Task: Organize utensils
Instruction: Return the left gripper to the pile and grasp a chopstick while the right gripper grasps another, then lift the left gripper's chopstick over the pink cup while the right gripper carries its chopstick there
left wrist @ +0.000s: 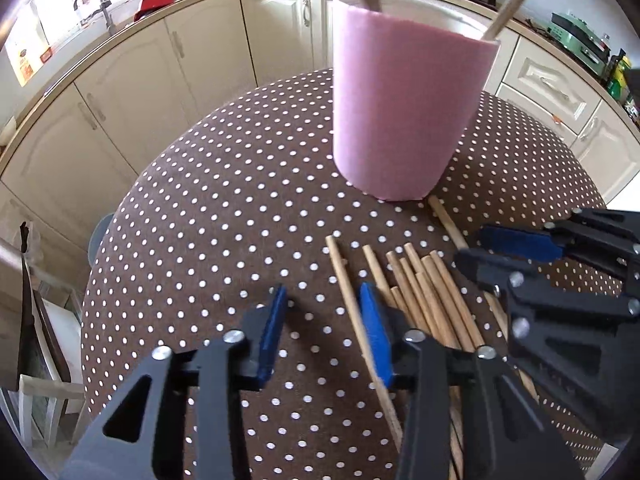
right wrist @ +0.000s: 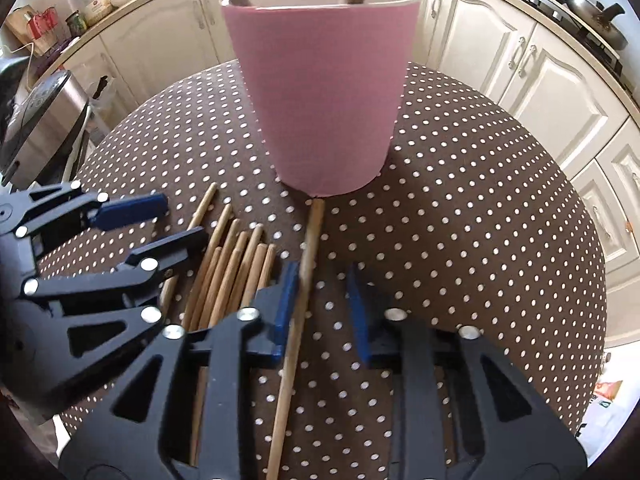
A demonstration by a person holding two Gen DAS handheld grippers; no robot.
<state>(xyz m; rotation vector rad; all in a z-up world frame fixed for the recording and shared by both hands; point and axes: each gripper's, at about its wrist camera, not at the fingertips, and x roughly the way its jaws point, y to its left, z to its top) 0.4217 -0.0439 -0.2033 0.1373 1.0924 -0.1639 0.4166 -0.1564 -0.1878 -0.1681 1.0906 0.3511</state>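
A pink cup stands on the brown dotted tablecloth with two chopsticks leaning in it. Several wooden chopsticks lie in a loose pile in front of it. My left gripper hangs over the pile's left edge, jaws apart; one chopstick lies between them against the right pad. My right gripper is to the pile's right, jaws apart, with a single chopstick running between them beside the left pad. Each gripper also shows in the other's view.
The round table's edge curves close on all sides. Cream kitchen cabinets ring the room behind it. A metal cooker stands at the left, a stove with pans at the back right, a chair at the table's left.
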